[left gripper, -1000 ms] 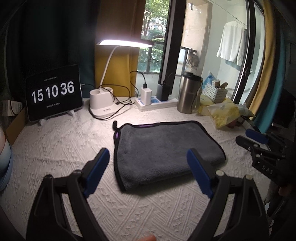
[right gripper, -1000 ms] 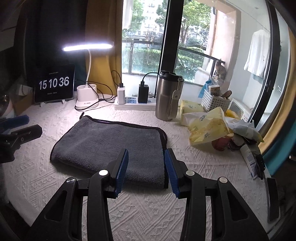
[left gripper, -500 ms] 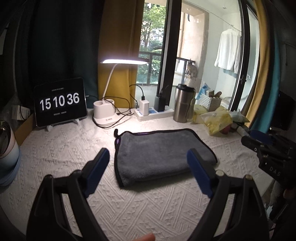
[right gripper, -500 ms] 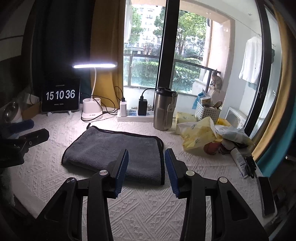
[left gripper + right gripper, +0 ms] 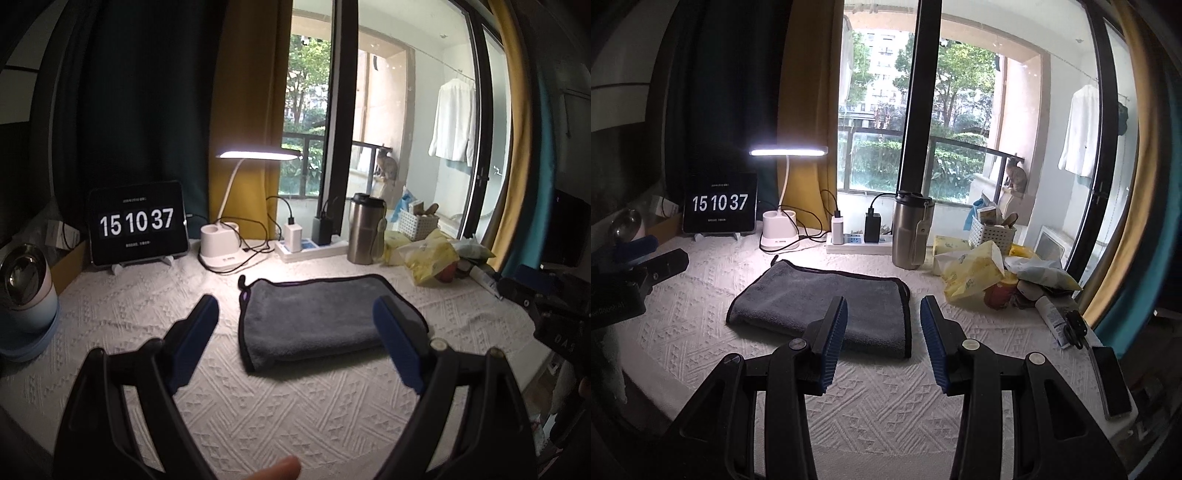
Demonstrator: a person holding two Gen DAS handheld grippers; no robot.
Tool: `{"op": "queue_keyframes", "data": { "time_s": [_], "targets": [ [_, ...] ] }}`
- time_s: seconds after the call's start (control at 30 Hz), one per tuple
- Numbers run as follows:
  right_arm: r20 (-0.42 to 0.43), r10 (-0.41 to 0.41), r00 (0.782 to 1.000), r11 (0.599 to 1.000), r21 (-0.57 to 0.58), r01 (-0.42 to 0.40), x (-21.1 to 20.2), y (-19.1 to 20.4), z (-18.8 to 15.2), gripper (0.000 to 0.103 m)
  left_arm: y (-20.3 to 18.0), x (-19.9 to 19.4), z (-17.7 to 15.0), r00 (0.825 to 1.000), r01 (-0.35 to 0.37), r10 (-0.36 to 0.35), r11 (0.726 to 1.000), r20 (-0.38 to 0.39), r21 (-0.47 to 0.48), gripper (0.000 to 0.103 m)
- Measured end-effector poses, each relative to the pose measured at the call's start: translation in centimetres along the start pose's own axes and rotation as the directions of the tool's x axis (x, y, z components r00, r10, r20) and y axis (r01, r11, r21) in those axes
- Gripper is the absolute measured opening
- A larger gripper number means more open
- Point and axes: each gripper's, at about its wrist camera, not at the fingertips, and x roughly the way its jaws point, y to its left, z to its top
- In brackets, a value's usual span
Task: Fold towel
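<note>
A grey towel (image 5: 314,317) with dark edging lies folded flat on the white textured tablecloth (image 5: 295,406); it also shows in the right wrist view (image 5: 827,306). My left gripper (image 5: 295,332) is open and empty, raised above and in front of the towel, apart from it. My right gripper (image 5: 882,328) is open and empty, held above the towel's near right corner, not touching. Each gripper shows at the edge of the other's view: the right one (image 5: 546,306), the left one (image 5: 639,266).
At the back stand a clock tablet (image 5: 138,223), a lit desk lamp (image 5: 221,251), a power strip with chargers (image 5: 857,242) and a steel tumbler (image 5: 910,230). Yellow bags and clutter (image 5: 990,273) lie right. A phone (image 5: 1110,380) lies at the right edge. A round appliance (image 5: 22,288) stands left.
Both grippers have pulled back and up from the towel, so it looks smaller and farther. The towel has not moved. Both stay open.
</note>
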Motion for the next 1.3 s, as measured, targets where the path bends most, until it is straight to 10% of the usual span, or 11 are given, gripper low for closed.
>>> {"op": "queue_keyframes", "data": {
  "time_s": [0.33, 0.5, 1.3],
  "targets": [
    [0.125, 0.001, 0.992, 1.0, 0.016, -0.003, -3.4, 0.7, -0.6, 0.044, 0.2, -3.9, -0.5, 0.989, -0.03, 0.031, 1.0, 0.147, -0.008, 0.087],
    [0.165, 0.002, 0.986, 1.0, 0.028, -0.007, -4.8, 1.0, -1.4, 0.063, 0.2, -5.9, -1.1, 0.971, -0.038, 0.034, 0.999, 0.237, 0.011, 0.102],
    [0.241, -0.04, 0.97, 0.999, 0.007, 0.04, -6.6, 1.6, -2.0, 0.066, 0.5, -7.0, -1.4, 0.961, -0.048, 0.045, 0.999, 0.272, 0.006, 0.102]
  ]
}}
